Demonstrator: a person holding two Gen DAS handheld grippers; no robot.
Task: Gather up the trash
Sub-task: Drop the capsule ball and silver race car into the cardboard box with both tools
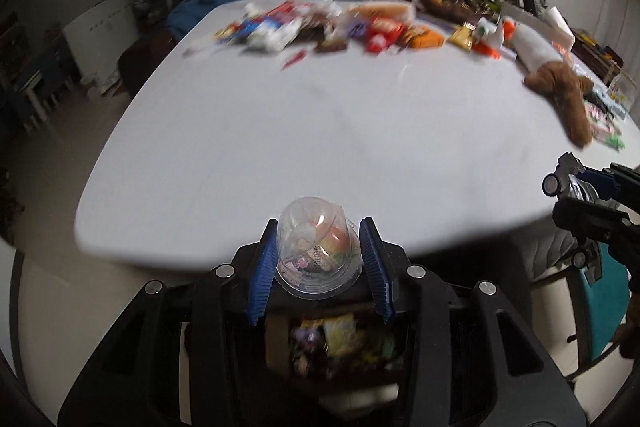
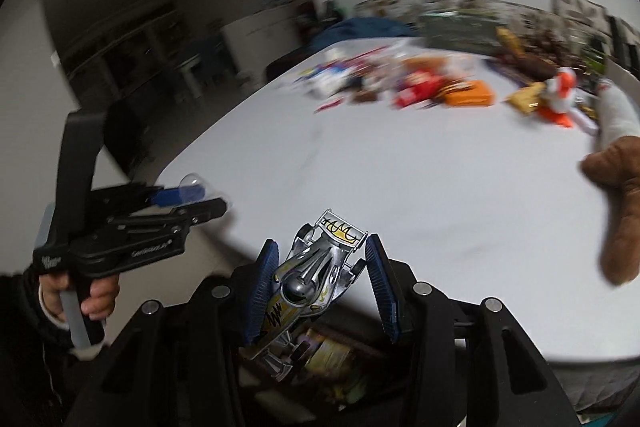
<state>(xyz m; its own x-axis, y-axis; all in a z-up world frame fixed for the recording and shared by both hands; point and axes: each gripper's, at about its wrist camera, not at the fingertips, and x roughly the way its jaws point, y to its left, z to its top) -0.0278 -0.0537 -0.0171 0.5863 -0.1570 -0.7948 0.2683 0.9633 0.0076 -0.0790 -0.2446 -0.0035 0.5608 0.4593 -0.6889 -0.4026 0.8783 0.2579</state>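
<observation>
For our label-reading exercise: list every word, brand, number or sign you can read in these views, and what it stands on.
"GenROBOT.AI", roughly: on the side of the left gripper.
Small white mark at its rear: too small to read.
Label inside the clear cup: blurred, unreadable.
toy car: painted squiggles only, no words.
wrappers on the table: too blurred.

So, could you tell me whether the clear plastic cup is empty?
Not empty: coloured scraps show through the clear plastic cup held in the left gripper.

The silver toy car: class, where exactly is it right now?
In the right wrist view, the silver toy car sits clamped in the right gripper, near the white table edge.
</observation>
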